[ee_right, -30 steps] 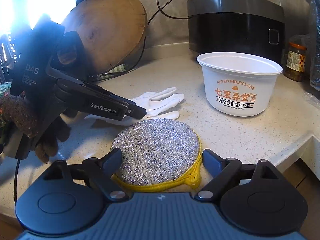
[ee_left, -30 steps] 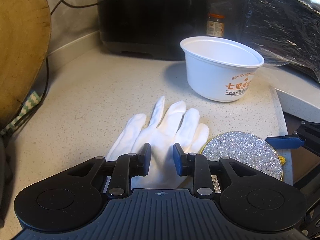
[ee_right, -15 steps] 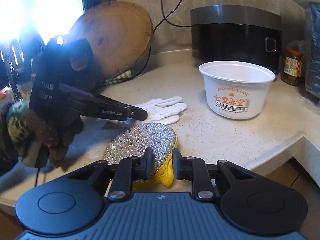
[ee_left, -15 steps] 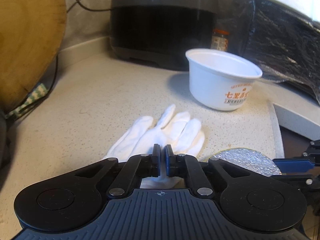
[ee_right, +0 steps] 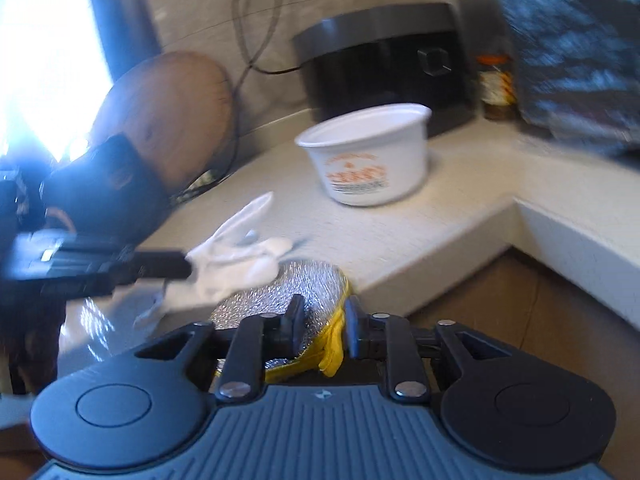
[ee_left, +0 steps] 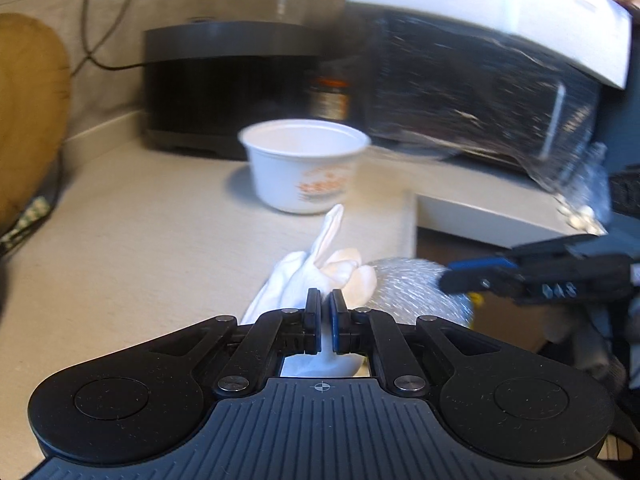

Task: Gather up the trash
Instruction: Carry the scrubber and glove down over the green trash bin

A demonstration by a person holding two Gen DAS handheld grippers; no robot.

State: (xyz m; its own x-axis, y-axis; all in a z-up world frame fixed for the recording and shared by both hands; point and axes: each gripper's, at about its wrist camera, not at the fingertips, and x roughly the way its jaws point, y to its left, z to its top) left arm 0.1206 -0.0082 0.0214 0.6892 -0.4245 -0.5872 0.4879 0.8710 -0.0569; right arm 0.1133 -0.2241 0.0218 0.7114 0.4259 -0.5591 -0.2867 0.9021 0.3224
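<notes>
The white glove [ee_left: 320,276] sits bunched between the fingertips of the left gripper [ee_left: 325,312], whose jaws are pressed nearly together on the cloth; part of it shows behind the pads and one long finger of it sticks up and forward, toward the bowl [ee_left: 304,170]. In the right wrist view the glove [ee_right: 236,264] hangs off the tip of that left gripper [ee_right: 176,266] above the counter [ee_right: 420,220], its loose end trailing down at the near edge. Just beside it, to the right, is the round silver scrubber [ee_left: 412,292] with its yellow rim. The right gripper [ee_right: 320,320] is clamped on the scrubber [ee_right: 288,284] at its near edge, the yellow border crumpled between the two pads, and the disc tilts up from the counter's edge. The glove overlaps the scrubber's left side in this view; whether they touch cannot be told. The two grippers are close together, the right gripper [ee_left: 472,274] reaching in from the right in the left wrist view. Farther back the white bowl stands upright on the counter, well apart from both. Behind it are a dark appliance [ee_left: 232,84], a jar [ee_left: 330,98] and a foil-wrapped bulk [ee_left: 472,88]. A wooden board [ee_right: 172,120] leans against the wall at the left. Both views are blurred.
</notes>
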